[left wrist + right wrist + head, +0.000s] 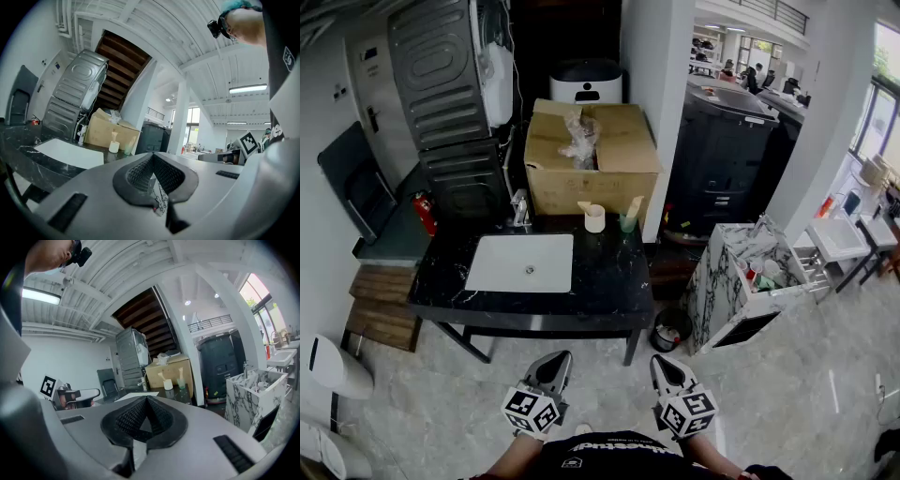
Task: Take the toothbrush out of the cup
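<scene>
Standing off from the counter, both tools closed and empty, approach not yet begun.
The left gripper (559, 358) and right gripper (661, 363) hang low by the person's body, side by side and aimed ahead, probably a ready pose before stepping in. Each has its jaws pressed together with nothing between them. Well apart from them, at the back edge of the black marble counter (609, 277) just in front of the cardboard box (623, 155), stand a white cup (594, 222) with a pale toothbrush (585, 207) leaning in it and a greenish cup (627, 224) with another brush (634, 206). Which one is meant, I can't tell.
</scene>
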Demonstrator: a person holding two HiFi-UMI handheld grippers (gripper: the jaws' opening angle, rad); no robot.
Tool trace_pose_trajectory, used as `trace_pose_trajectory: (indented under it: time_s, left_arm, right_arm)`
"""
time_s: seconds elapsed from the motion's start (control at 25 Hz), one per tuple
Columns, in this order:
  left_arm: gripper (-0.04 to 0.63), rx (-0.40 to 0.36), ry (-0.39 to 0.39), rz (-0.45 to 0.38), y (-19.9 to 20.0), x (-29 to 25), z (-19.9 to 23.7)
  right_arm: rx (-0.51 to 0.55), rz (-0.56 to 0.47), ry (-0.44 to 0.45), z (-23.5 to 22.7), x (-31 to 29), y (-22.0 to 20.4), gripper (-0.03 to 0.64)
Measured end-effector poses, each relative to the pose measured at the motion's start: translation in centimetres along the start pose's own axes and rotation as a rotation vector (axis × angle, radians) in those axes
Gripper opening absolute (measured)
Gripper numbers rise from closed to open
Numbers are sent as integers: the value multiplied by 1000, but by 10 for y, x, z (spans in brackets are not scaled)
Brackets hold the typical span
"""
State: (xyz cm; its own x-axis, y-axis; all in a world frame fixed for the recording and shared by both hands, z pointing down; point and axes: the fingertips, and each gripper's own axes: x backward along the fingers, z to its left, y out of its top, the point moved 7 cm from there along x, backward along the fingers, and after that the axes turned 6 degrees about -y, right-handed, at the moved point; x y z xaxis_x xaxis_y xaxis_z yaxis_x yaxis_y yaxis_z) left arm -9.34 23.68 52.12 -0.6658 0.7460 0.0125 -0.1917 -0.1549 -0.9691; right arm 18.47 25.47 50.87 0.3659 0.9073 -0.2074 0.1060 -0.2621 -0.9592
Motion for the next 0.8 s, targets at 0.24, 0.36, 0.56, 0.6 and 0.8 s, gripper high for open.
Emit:
trace_pose_trajectory:
  time_s: [0.24, 0.36, 0.56, 0.6, 0.8]
  left_arm:
    - [15, 5, 1, -3, -1, 3, 3]
    - [15, 9, 4, -1, -3, 5, 5]
    - [15, 12, 1, -4, 0, 9, 13]
    - [15, 12, 1, -5, 0, 10, 16]
    - [15, 11, -3, -5, 2, 17, 32]
  right_arm:
    - [-8, 3, -4, 2, -1, -1, 37]
    - [-4, 7, -16, 1, -2, -3, 37]
    - [34, -5, -45, 9, -5, -1, 35]
    - [39, -9, -41, 13, -7, -1, 35]
    - [9, -29, -63, 23, -17, -1, 35]
